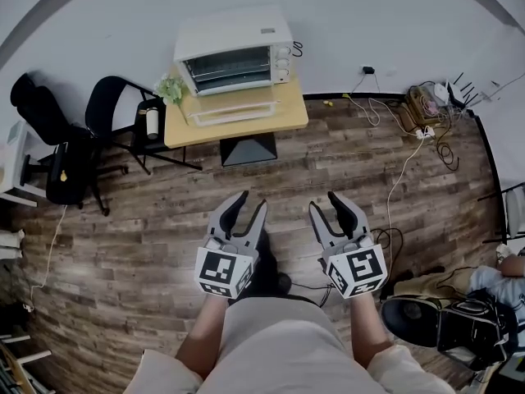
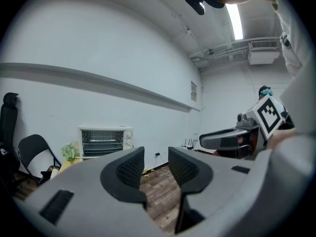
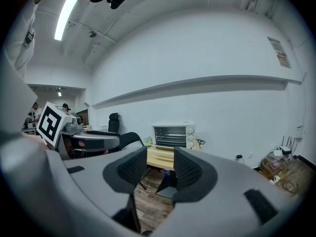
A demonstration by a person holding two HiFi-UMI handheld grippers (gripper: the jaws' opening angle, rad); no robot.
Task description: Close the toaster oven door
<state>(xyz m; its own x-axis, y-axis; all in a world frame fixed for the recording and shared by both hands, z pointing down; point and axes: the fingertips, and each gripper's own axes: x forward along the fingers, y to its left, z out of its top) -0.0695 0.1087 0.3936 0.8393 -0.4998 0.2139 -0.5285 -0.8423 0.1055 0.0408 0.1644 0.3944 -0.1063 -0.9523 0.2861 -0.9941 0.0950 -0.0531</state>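
- The oven [image 1: 234, 52] sits at the far edge of a wooden worktop [image 1: 289, 113], against the white wall, at 12 o'clock from the person.
- Its door [image 1: 232, 110] is open, folded down flat in front of the oven mouth over the worktop, and the wire racks inside show.
- The oven knobs run in a column at its 3 o'clock side.
- The left claw [image 1: 252, 201] is held low over the wood floor [image 1: 148, 220], well apart from the worktop, and points toward 12 o'clock.
- Its jaws stand wide with nothing between them. In the left gripper view the claw [image 2: 155, 162] frames only floor, with the oven [image 2: 105, 141] far off at 10 o'clock.
- The right claw [image 1: 324, 202] hangs just beside the left one at its 3 o'clock, level with it and not touching it.
- Its jaws are also wide and empty. In the right gripper view the claw [image 3: 160, 164] has the oven [image 3: 173, 136] straight ahead at 12 o'clock, well beyond the tips.
- A small plant [image 1: 170, 89] stands at the worktop's 9 o'clock corner, just beside the oven.
- A black folding chair [image 1: 115, 109] stands at 9 o'clock of the worktop.
- A tangle of cables [image 1: 426, 105] lies on the floor by the wall at 2 o'clock from the claws.
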